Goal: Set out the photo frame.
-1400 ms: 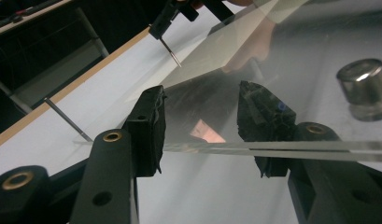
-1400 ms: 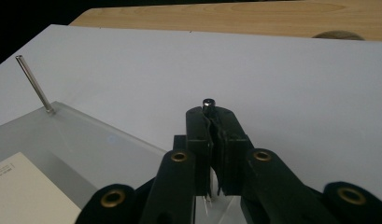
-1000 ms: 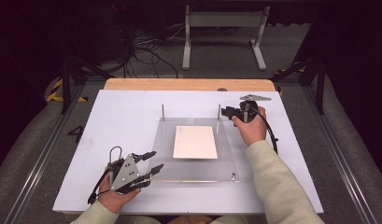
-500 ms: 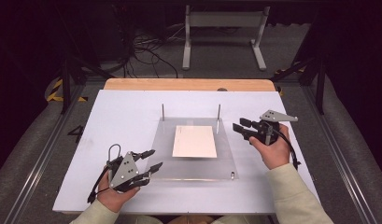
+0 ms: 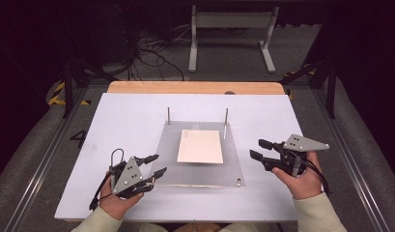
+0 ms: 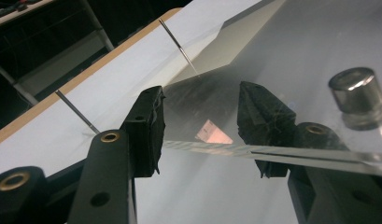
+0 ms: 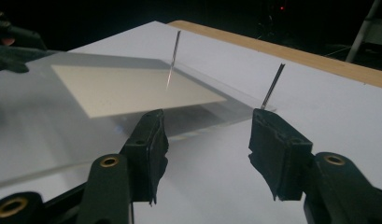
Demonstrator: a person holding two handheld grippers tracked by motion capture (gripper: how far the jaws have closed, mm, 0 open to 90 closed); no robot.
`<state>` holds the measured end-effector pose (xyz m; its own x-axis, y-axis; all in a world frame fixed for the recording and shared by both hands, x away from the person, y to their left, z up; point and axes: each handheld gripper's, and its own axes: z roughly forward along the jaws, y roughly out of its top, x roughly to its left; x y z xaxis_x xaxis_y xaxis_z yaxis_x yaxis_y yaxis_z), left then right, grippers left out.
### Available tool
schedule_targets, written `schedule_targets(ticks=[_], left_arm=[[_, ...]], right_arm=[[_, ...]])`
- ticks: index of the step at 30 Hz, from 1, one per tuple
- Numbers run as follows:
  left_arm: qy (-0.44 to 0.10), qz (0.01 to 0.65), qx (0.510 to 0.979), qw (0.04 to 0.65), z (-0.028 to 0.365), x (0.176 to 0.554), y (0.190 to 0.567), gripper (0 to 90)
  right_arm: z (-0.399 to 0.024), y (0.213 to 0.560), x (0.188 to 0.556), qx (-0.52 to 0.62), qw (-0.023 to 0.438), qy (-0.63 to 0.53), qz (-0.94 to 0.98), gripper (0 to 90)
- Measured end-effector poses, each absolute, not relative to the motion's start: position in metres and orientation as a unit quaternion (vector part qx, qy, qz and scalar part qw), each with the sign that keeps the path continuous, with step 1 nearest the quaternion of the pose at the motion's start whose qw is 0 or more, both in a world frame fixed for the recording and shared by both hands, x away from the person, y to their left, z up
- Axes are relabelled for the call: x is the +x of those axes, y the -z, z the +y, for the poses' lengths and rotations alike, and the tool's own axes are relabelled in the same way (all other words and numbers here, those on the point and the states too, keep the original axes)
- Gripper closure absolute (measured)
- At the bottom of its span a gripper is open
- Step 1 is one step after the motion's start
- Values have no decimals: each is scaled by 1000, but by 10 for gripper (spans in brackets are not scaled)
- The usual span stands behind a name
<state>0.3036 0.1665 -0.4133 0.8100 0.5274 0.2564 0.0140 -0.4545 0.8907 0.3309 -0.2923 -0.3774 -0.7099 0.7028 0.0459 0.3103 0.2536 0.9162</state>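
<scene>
A clear acrylic plate lies mid-table with a pale card on it. Two thin metal rods rise at its far corners, and a short metal stud stands at its near right corner. My left gripper rests open at the plate's near left corner. In the left gripper view the plate's edge runs across between the jaws, untouched by the pads. My right gripper hovers just right of the plate. Its jaws have just been opening, with nothing between them.
The plate sits on a white board over a wooden tabletop. Dark floor, cables and a metal stand lie beyond the far edge. The left gripper shows far off in the right gripper view.
My right gripper has left the far right rod, moving right and toward the near edge, and its jaws have widened. The left gripper has stayed put.
</scene>
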Motion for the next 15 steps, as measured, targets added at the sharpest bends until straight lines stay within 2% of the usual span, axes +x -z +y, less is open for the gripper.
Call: schedule_targets(ticks=[8,12,15], left_arm=[[-259,167,812,495,167,304,413,506],[-259,167,812,495,167,304,413,506],[-260,167,812,495,167,304,413,506]], right_arm=[[-289,394,314,280,181,-501,799,444],[-281,395,310,246,195,-490,813,434],[-268,398,308,185,225,-446,846,433]])
